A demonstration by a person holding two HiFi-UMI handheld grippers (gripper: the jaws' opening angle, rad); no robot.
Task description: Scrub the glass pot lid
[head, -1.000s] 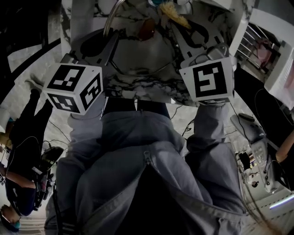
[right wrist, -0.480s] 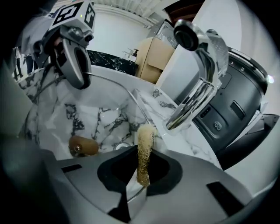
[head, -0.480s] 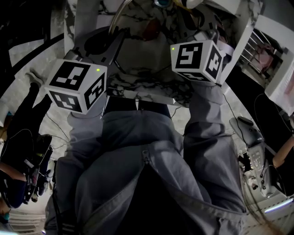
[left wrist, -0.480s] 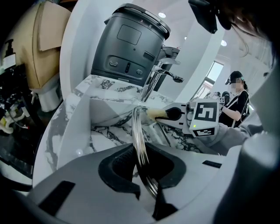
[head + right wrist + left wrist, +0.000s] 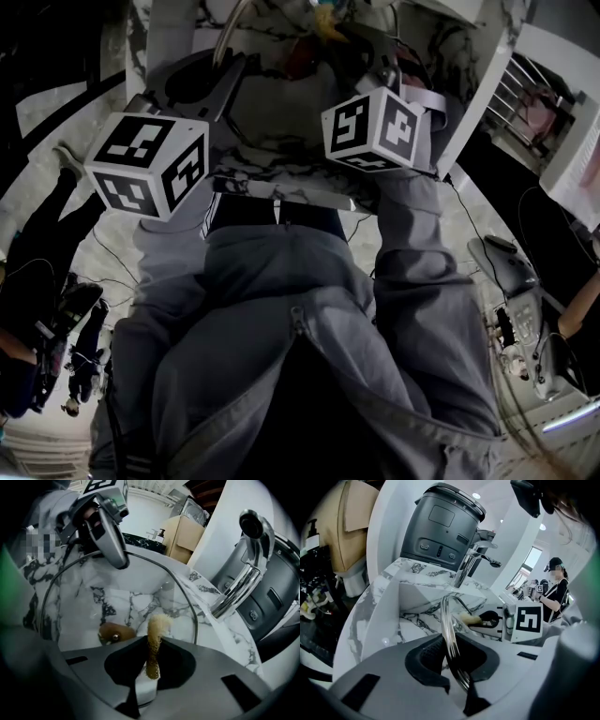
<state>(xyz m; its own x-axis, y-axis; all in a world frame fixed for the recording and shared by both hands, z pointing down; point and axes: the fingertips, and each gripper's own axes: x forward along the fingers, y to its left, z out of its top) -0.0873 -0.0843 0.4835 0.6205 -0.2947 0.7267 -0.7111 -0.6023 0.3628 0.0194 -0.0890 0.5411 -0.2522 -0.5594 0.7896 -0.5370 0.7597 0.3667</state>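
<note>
Head view looks steeply down over my grey clothing (image 5: 281,309) to a white marble counter (image 5: 281,173) with a sink set into it. Both marker cubes stand above the counter's front edge, the left gripper (image 5: 225,75) and the right gripper (image 5: 352,42) reaching into the basin.

Left gripper view shows the glass pot lid (image 5: 449,625) edge-on and upright over the marble sink (image 5: 412,616). The left fingers (image 5: 426,660) pinch its metal rim from both sides. Just right of the lid lies the yellow scrubber (image 5: 471,618), with the right gripper's marker cube (image 5: 528,620) behind it. A chrome faucet (image 5: 471,562) rises behind the sink, in front of a dark grey appliance (image 5: 440,527). A person (image 5: 553,592) stands far off at the right.

Right gripper view looks at the lid's broad face, with marble showing through the glass. The right fingers (image 5: 180,667) are pressed onto the yellow scrubber, whose frayed tip sticks up towards the glass. I cannot tell whether it touches. The lid's brown knob (image 5: 115,632) sits low and left of the scrubber. The left gripper grips the rim at the top left.
</note>
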